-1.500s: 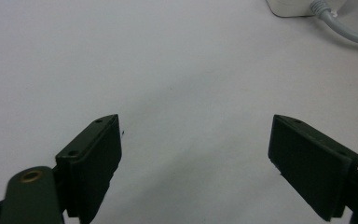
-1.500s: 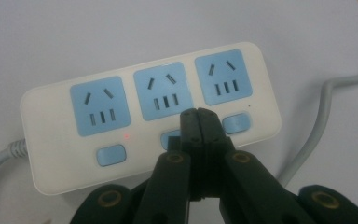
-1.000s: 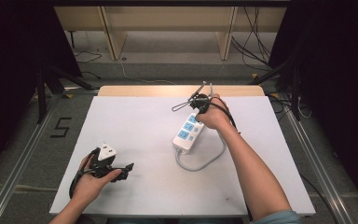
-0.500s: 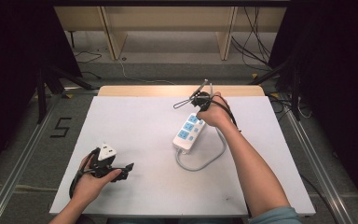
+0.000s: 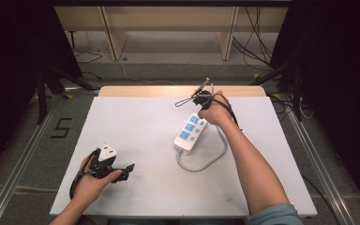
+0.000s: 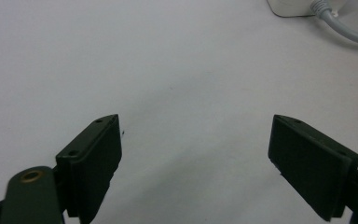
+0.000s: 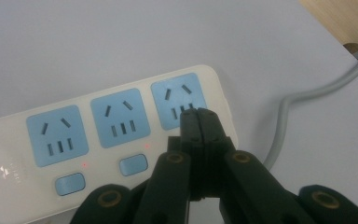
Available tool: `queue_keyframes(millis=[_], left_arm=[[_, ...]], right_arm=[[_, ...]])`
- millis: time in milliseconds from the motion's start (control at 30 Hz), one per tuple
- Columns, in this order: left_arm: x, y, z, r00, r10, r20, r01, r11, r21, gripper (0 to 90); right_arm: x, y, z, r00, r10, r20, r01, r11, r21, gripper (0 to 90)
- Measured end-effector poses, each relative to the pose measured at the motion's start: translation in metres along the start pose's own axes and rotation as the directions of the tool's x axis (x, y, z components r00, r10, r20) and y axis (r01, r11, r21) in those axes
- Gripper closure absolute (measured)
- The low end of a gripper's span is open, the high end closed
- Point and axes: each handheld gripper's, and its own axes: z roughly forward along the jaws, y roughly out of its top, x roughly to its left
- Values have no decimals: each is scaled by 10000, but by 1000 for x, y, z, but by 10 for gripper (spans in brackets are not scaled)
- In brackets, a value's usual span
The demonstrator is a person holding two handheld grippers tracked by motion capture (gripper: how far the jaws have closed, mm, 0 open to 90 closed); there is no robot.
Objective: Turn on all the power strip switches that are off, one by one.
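The white power strip [image 5: 190, 134] lies on the white table [image 5: 136, 126], right of centre, set at a slant with its far end toward the right hand; it carries three blue socket faces and, in the right gripper view, two blue switch buttons [image 7: 134, 164] along one edge, each with a small red light beside it; its grey cable [image 5: 206, 161] leaves the near end, loops on the table and runs back along the strip's right side.

The right gripper [image 7: 199, 115] has its jaws pressed together with nothing between them; the tips sit over the end socket [image 7: 179, 100] of the strip; whether they touch it cannot be told.

The left gripper [image 6: 196, 149] rests near the table's front left; its jaws stand wide apart over bare surface, well apart from the strip.
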Motion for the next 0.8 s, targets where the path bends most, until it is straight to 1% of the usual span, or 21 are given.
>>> queue_keyframes(millis=[433, 800], left_arm=[[0, 0, 0, 10000, -13, 3, 13, 10000, -3, 172], [0, 0, 0, 10000, -5, 5, 5, 10000, 2, 172]], right_arm=[[-6, -1, 6, 9997, 262, -32, -261, 9996, 75, 900], [-7, -1, 12, 9996, 279, -74, -277, 9994, 227, 900]])
